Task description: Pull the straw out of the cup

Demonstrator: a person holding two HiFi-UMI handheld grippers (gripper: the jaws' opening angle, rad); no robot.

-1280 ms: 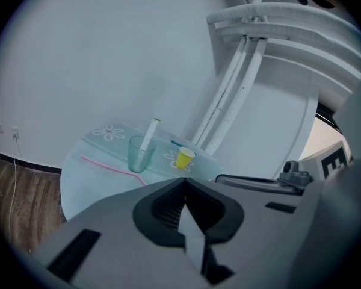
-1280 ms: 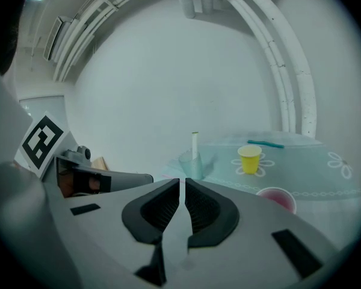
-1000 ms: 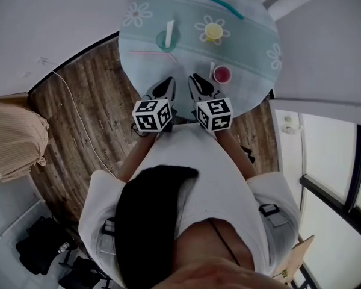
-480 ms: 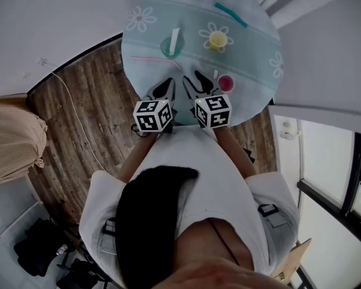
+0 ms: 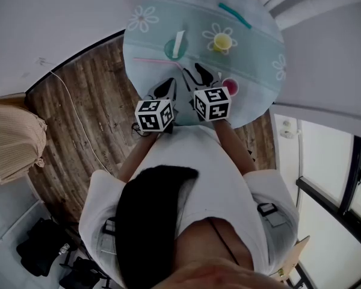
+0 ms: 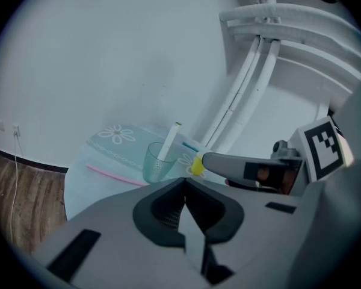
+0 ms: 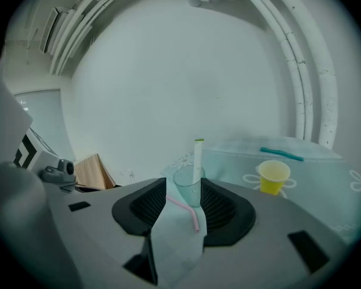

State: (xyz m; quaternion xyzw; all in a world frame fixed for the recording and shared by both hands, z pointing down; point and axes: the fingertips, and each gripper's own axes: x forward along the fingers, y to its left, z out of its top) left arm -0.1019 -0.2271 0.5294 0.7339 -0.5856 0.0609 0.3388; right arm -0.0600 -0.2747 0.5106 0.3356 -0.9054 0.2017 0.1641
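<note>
A clear green cup [image 5: 172, 50] stands on the round table [image 5: 253, 53] with a white straw [image 5: 178, 41] leaning in it. My right gripper [image 5: 198, 75] hovers a little short of the cup, to its right in the head view. Its jaws have just been opening and stand open with nothing between the pads. In the right gripper view the cup [image 7: 189, 187] and straw [image 7: 198, 156] show beyond the right gripper [image 7: 183, 202]. My left gripper [image 5: 166, 89] is at the table's near edge, shut and empty. In the left gripper view its jaws [image 6: 185, 198] meet, with the cup [image 6: 157, 163] ahead.
A pink straw [image 5: 153, 60] lies on the cloth just in front of the green cup. A yellow cup [image 5: 222, 41] stands at the middle right, a pink cup [image 5: 229, 87] close by the right gripper, and a teal straw [image 5: 235, 15] at the far edge.
The right gripper went from shut to open and moved forward over the table towards the green cup. The left gripper edged forward a little, still shut.
</note>
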